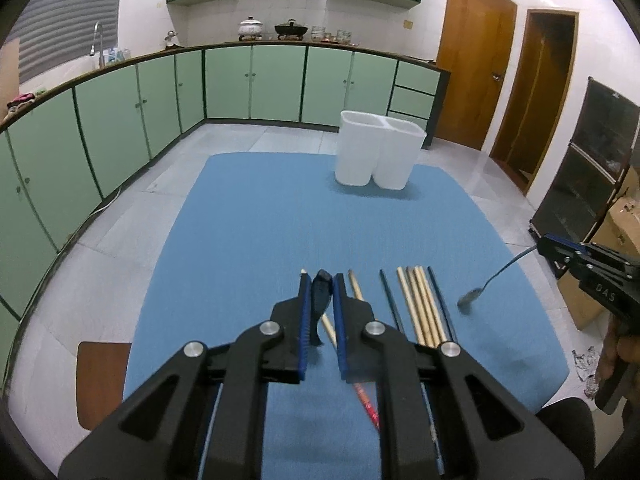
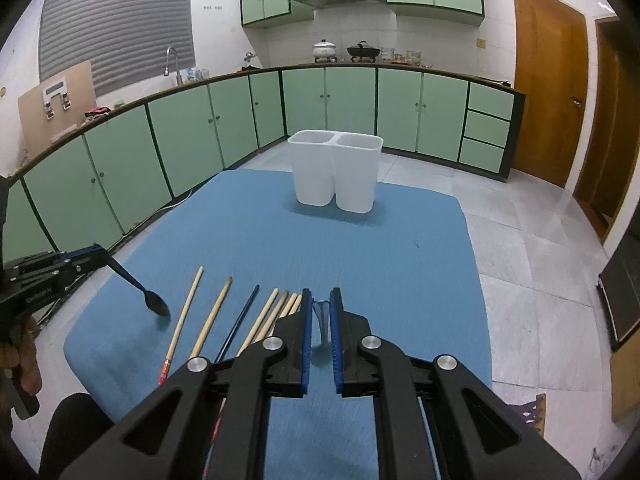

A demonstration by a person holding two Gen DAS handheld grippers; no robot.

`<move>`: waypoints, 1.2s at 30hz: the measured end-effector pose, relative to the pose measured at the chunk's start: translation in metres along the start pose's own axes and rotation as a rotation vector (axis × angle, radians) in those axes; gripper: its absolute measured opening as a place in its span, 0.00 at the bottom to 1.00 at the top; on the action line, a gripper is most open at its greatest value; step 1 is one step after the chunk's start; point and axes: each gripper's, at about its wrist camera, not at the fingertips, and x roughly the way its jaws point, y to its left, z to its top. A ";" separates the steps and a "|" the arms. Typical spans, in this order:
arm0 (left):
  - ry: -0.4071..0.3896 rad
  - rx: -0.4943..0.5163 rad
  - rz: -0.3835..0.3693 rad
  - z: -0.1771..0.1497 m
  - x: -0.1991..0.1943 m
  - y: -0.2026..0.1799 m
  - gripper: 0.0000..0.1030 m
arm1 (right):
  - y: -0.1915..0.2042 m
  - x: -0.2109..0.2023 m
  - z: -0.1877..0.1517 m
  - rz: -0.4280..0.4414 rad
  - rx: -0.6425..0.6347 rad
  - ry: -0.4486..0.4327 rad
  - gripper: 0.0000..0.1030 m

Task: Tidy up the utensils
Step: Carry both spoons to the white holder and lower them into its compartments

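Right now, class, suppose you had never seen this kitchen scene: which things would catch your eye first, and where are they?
First, the two grippers, each holding a spoon above the blue mat: the left gripper grips a black spoon, the right gripper a silver spoon. Next, the row of chopsticks on the mat's near edge. Last, the white two-compartment holder standing at the far end.

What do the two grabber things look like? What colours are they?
Both the left gripper and the right gripper are black, angular frames with cut-out holes, round silver bolts and two straight fingers lined with blue pads. The right one has small pale lettering on its side.
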 end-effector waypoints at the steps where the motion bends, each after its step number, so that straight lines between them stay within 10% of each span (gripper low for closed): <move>1: -0.002 0.004 -0.001 0.002 0.000 0.001 0.09 | 0.000 0.000 0.003 0.003 0.000 0.002 0.08; 21: -0.038 0.027 -0.038 0.041 -0.007 0.000 0.03 | 0.000 -0.016 0.033 0.009 -0.035 -0.046 0.08; 36: -0.132 0.062 -0.120 0.205 0.041 -0.034 0.03 | -0.006 0.018 0.171 0.007 -0.103 -0.110 0.08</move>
